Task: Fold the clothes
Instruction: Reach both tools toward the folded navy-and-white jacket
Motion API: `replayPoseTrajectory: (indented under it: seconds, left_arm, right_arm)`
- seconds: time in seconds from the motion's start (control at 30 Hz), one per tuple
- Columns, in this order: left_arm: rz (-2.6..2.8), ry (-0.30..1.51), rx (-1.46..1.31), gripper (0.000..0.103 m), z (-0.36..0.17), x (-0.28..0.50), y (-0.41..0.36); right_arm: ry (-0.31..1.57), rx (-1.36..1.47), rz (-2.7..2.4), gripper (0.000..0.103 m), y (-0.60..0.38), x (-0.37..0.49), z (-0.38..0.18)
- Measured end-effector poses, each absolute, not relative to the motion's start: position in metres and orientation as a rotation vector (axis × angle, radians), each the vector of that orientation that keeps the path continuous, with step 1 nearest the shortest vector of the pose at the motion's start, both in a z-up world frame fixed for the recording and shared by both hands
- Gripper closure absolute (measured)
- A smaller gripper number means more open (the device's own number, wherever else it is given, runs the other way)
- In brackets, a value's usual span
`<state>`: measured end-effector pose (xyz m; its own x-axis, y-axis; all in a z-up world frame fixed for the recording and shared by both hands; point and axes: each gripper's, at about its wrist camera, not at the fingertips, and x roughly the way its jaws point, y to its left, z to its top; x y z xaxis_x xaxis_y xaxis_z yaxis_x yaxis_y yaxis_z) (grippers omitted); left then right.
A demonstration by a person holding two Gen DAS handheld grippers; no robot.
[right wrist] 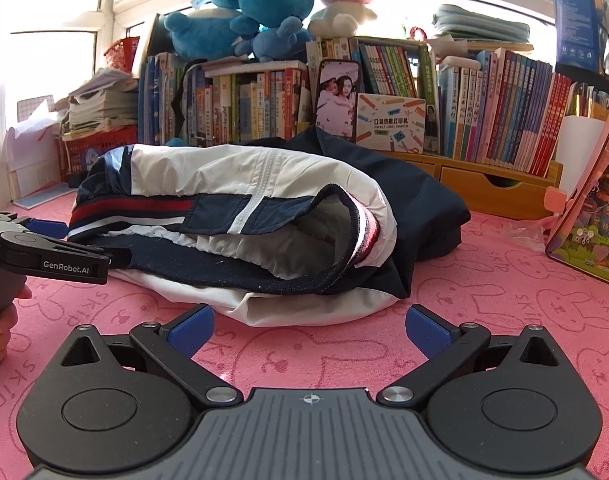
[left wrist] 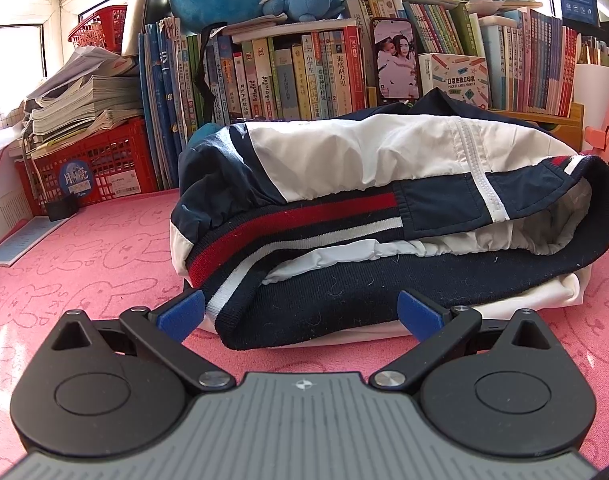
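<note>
A navy, white and red jacket (left wrist: 344,184) lies bundled on the pink mat (left wrist: 84,256). My left gripper (left wrist: 302,314) is open at the bundle's near edge, and the navy ribbed hem lies between its blue pads without being pressed. In the right wrist view the same jacket (right wrist: 224,200) fills the middle, with its white underlayer nearest. My right gripper (right wrist: 309,330) stands open over bare mat just short of that white edge. The left gripper (right wrist: 44,248) shows at the far left against the jacket's side, held by a person's hand (right wrist: 0,332).
Rows of books (left wrist: 296,76) with a propped phone (left wrist: 396,64) and plush toys (right wrist: 244,12) line the back. A red crate (left wrist: 92,168) with paper stacks stands back left. A wooden drawer shelf (right wrist: 492,188) and a colourful bag (right wrist: 592,224) stand on the right.
</note>
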<state>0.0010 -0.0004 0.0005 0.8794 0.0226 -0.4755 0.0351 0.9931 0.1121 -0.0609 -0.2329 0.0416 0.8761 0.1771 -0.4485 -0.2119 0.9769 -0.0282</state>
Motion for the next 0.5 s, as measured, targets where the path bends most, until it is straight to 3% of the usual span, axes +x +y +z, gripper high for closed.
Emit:
replayPoseTrajectory:
  seconds: [0.23, 0.43, 0.5]
  left_arm:
    - [-0.010, 0.498, 0.121, 0.000, 0.005, 0.009, -0.004]
    - [-0.024, 0.491, 0.081, 0.000, 0.007, 0.008, 0.004]
    - [-0.035, 0.498, 0.038, 0.000, 0.008, 0.009, 0.010]
  right_arm:
    - [0.457, -0.084, 0.196, 0.000, -0.251, -0.078, 0.052]
    - [0.443, -0.164, 0.053, 0.000, -0.224, -0.014, 0.056]
    - [0.437, -0.213, 0.011, 0.006, -0.212, 0.011, 0.050]
